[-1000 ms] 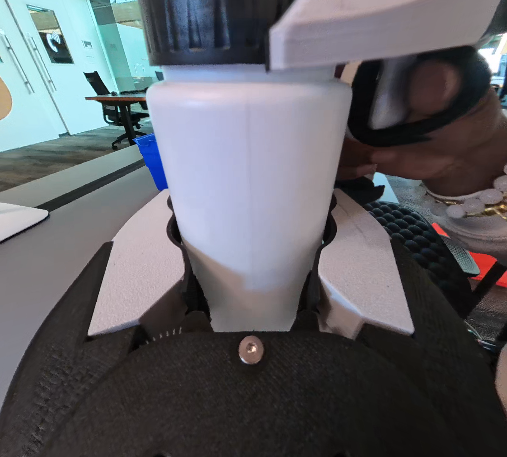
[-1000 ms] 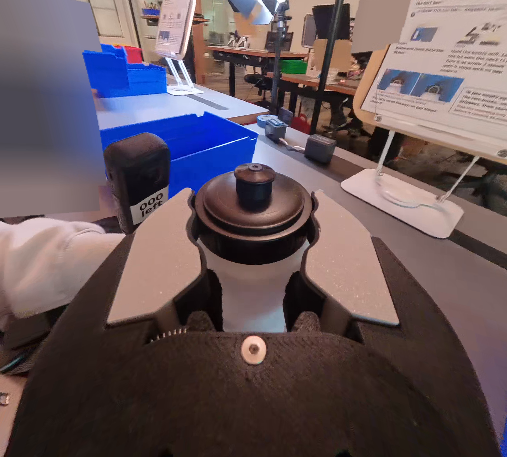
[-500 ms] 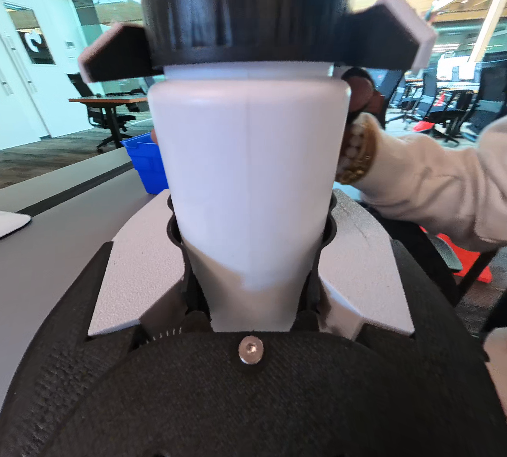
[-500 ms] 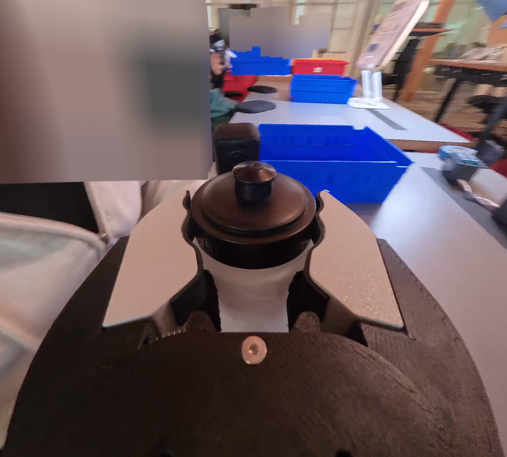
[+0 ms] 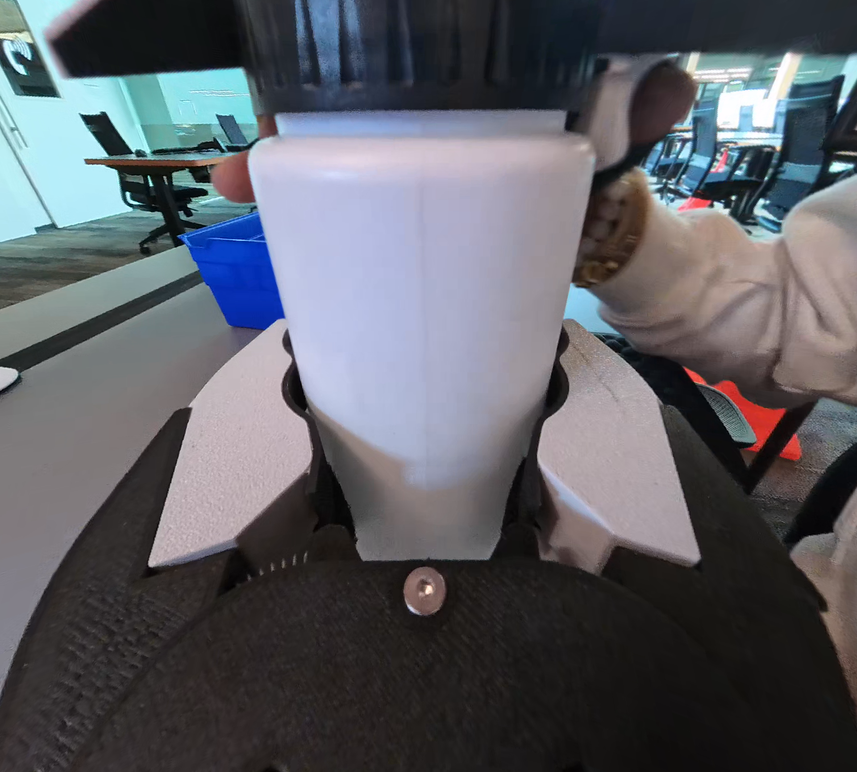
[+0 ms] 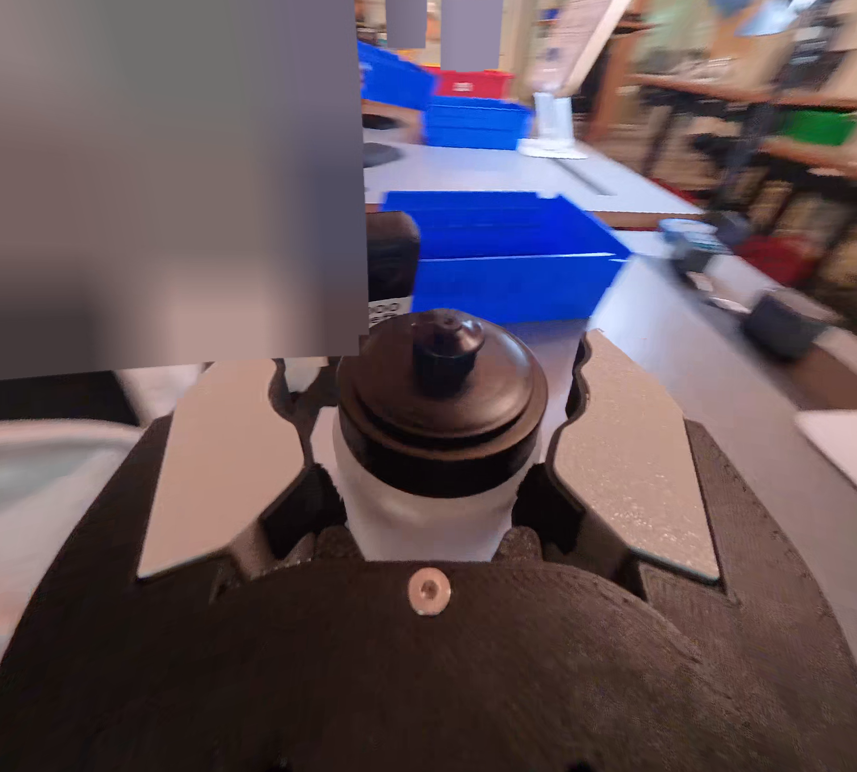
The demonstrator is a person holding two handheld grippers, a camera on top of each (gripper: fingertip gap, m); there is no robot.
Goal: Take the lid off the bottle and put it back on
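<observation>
A white bottle [image 5: 417, 286] stands upright between the fingers of my left gripper [image 5: 422, 341], which is shut on its lower body. A black ribbed lid [image 5: 417, 31] with a spout sits on the bottle's neck. In the right wrist view my right gripper [image 6: 436, 379] is open around the lid [image 6: 440, 416], with a gap on each side between its fingers [image 6: 626, 448] and the lid. The bottle's white neck [image 6: 417, 518] shows below the lid. The right gripper's dark fingers [image 5: 148, 22] flank the lid in the left wrist view.
A blue bin [image 6: 505, 263] stands on the grey table [image 5: 92, 379] behind the bottle and also shows in the left wrist view [image 5: 232, 267]. A person's white sleeve [image 5: 719, 309] is at the right. A small dark box [image 6: 783, 328] lies at the right.
My right gripper turned around the lid while shut on it, then its jaws opened and came off the lid. My left gripper kept its hold on the bottle.
</observation>
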